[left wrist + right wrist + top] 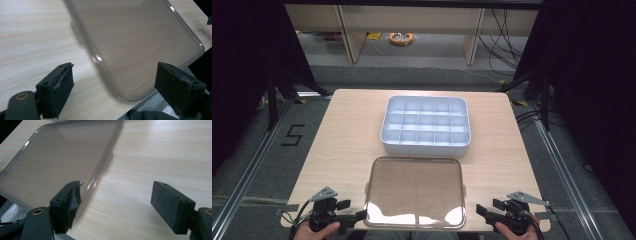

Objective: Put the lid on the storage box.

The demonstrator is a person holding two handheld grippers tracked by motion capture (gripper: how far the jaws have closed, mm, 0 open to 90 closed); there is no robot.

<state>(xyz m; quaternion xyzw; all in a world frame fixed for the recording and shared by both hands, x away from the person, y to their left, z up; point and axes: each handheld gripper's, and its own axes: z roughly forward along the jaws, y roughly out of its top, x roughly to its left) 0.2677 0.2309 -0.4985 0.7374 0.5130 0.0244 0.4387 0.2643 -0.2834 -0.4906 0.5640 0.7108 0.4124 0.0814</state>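
A clear plastic lid (414, 192) lies flat on the wooden table (347, 145), close to its front edge. Behind it stands a pale blue box (427, 125) divided into several empty compartments. My left gripper (351, 210) sits at the lid's front left corner, held by a hand. In the left gripper view its jaws (117, 82) stand open, with the lid's corner (140, 37) between them and untouched. My right gripper (489, 207) is off the lid's front right corner. In the right gripper view it (120, 202) is open over bare wood, the lid's edge (57, 157) beside its left jaw.
Small tabs jut from the lid's sides (77, 32) (107, 165). The table's front edge runs just under both grippers. Beyond the table lie grey floor, desk legs (347, 35), an orange object (401, 38) and cables (507, 45).
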